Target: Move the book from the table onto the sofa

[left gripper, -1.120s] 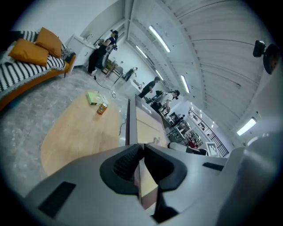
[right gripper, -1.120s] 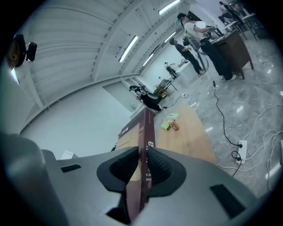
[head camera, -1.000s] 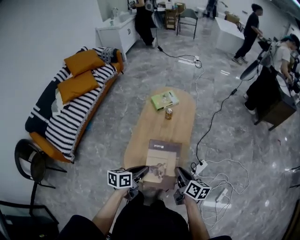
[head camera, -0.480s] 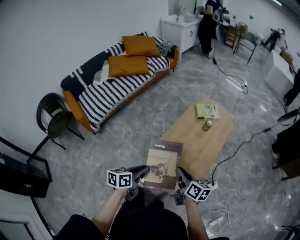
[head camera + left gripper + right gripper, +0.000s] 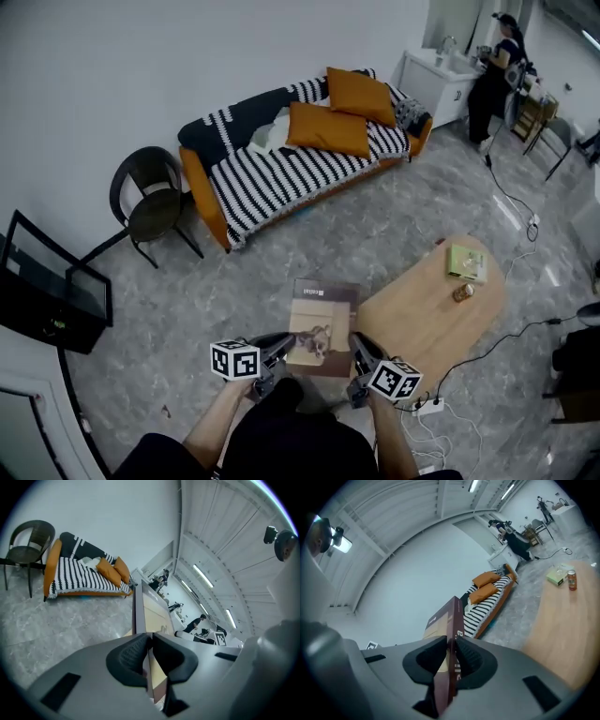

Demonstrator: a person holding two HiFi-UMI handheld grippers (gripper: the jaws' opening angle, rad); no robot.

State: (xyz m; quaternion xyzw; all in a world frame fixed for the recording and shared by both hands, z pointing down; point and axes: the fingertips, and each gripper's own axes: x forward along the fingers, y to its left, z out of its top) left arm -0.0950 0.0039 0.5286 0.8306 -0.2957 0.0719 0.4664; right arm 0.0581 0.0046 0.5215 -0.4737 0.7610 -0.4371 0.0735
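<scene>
Book (image 5: 322, 323) hangs flat above the floor, beside the desk (image 5: 427, 314). Left gripper (image 5: 278, 345) and right gripper (image 5: 360, 352) fingers clamp its near corners.

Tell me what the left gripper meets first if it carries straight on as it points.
Beyond the book in the left gripper, only open floor, then probably the striped sofa; the black chair sits off to the left. Depth is unclear.
</scene>
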